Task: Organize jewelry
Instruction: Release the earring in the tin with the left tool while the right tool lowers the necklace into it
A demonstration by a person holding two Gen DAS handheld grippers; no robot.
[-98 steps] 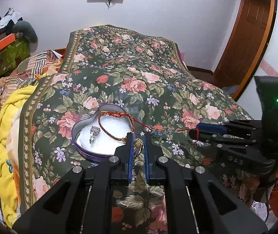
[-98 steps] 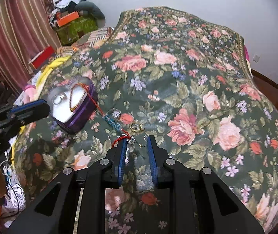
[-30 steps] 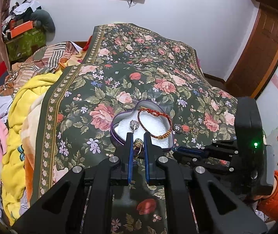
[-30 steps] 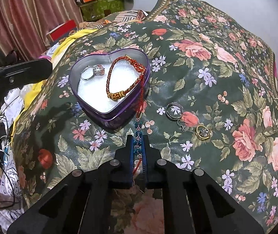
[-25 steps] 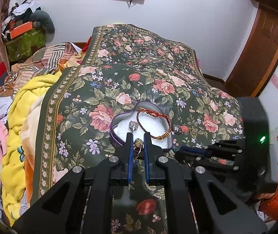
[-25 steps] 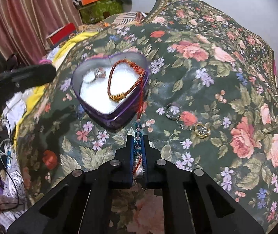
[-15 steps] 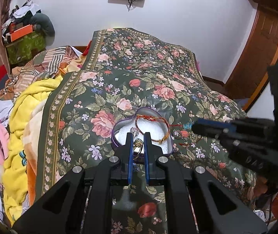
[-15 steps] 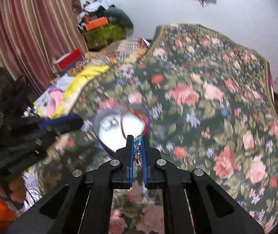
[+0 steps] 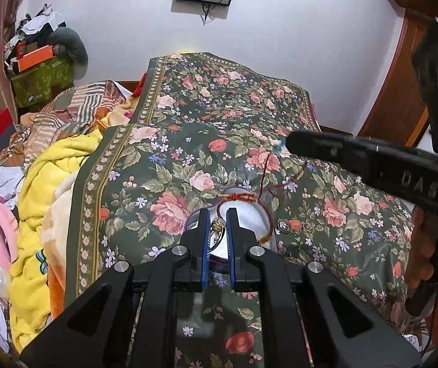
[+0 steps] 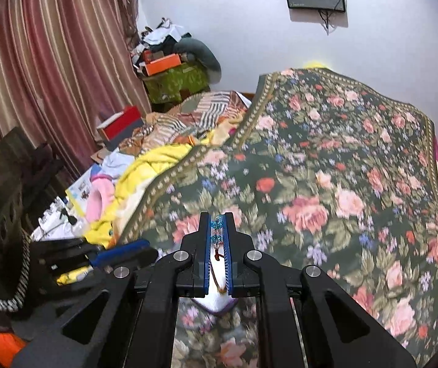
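Between the right claw (image 10: 218, 224) tips sits the beaded cord (image 10: 216, 230)

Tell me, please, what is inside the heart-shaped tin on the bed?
Inside the heart-shaped tin are a white lining and a red-and-gold bracelet. The left gripper covers the middle, so anything lying there is hidden.

The bed (image 9: 188, 141) was covered with a dark green floral spread (image 10: 341, 184). On the spread stood a purple heart-shaped tin (image 9: 249, 214) with a white lining. Just beside the tin, on its right, two rings (image 9: 295, 226) lay on the cloth. At the left side of the bed a yellow blanket (image 9: 50, 178) and a striped cloth (image 9: 74, 113) were heaped.
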